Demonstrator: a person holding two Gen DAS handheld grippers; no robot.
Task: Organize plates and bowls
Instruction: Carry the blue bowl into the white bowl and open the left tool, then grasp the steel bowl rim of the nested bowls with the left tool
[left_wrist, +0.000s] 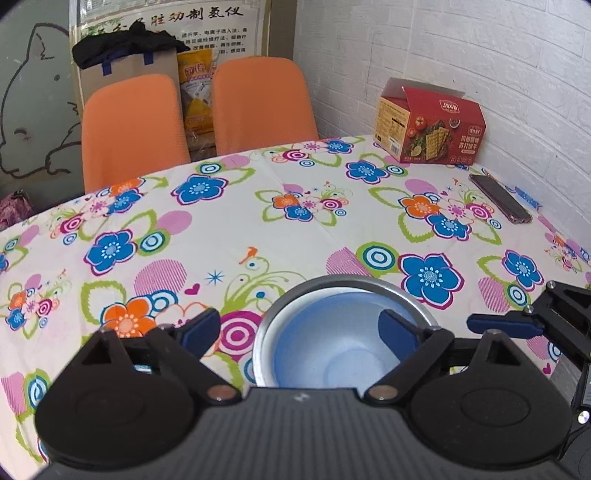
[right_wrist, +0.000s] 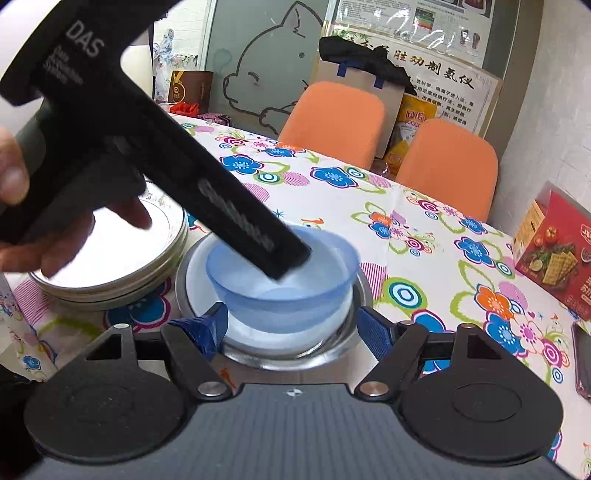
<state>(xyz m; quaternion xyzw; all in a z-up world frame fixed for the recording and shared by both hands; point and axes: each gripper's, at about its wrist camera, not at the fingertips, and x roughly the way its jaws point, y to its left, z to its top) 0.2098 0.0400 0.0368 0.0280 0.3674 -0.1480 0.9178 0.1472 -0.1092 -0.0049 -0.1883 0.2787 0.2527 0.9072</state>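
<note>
A: Blue plastic bowl (right_wrist: 282, 277) sits nested in the steel bowl (right_wrist: 354, 295), centre frame, right of the plate stack (right_wrist: 110, 280).

B: Handling?

A: Likely light, thin-walled, somewhat flexible; slick. Take it at the rim, one finger inside.

B: Fingers?

A: Left gripper (left_wrist: 301, 326) spread wide, one finger inside the bowl. Right gripper (right_wrist: 291, 328) open, straddling the bowls, holding nothing.

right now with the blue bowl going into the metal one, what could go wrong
1. The blue plastic bowl sits tilted in the steel bowl, so it may tip or slide instead of nesting.
2. The left gripper hangs open over the bowls, close to the right gripper; they could collide.
3. The plate stack touches the steel bowl and could get nudged.
</note>
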